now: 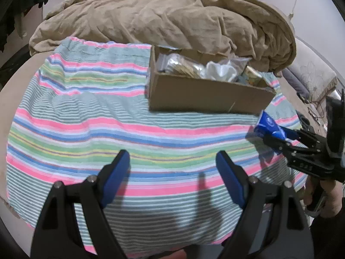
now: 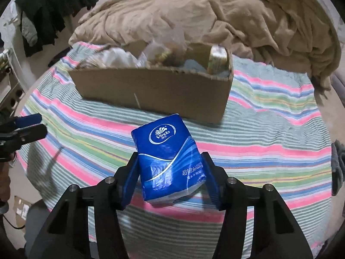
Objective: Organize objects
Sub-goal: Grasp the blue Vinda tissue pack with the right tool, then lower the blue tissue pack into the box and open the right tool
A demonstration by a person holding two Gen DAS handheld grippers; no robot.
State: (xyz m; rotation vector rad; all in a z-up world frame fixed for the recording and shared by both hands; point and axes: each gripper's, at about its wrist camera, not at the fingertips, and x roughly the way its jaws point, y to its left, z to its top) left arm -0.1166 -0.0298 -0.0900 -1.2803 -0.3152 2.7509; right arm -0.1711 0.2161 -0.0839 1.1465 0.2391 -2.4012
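Both cams ride on the tools and look forward and down along the fingers at the bed. Left wrist view sits low over the striped towel (image 1: pixel 107 118), with the cardboard box (image 1: pixel 204 95) up ahead to the right. Right wrist view faces the same box (image 2: pixel 151 90) closer and more head-on. Both share the towel, box and tan blanket (image 1: pixel 172 21), and each catches the other tool at its edge.

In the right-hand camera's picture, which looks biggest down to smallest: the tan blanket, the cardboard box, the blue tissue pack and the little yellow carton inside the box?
1. Tan blanket
2. Cardboard box
3. Blue tissue pack, though it sits nearest the camera, which flatters it
4. Yellow carton
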